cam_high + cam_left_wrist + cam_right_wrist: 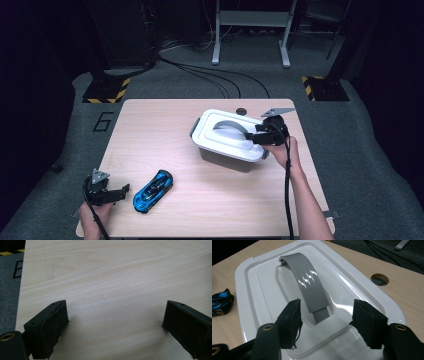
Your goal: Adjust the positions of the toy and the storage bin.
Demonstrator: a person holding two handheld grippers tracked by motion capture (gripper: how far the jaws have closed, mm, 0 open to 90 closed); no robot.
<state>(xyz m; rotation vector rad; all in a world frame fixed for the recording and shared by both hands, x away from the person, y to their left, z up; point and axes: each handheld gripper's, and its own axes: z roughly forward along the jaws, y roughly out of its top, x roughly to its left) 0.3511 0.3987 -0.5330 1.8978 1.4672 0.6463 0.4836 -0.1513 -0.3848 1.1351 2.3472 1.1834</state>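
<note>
Right hand-held gripper [325, 315] hovers part-open over the box lid's [262, 290] grey handle [309, 287], gripping nothing; left hand-held gripper [115, 322] gapes wide, empty, near the toy car [153, 191].

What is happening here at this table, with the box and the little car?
A person holds a gripper in each hand. The right gripper hovers open over the white plastic lid of the box, its jaws either side of the grey arched handle, not pressing it. The left gripper rests open beside the blue toy car on the wooden table.
</note>
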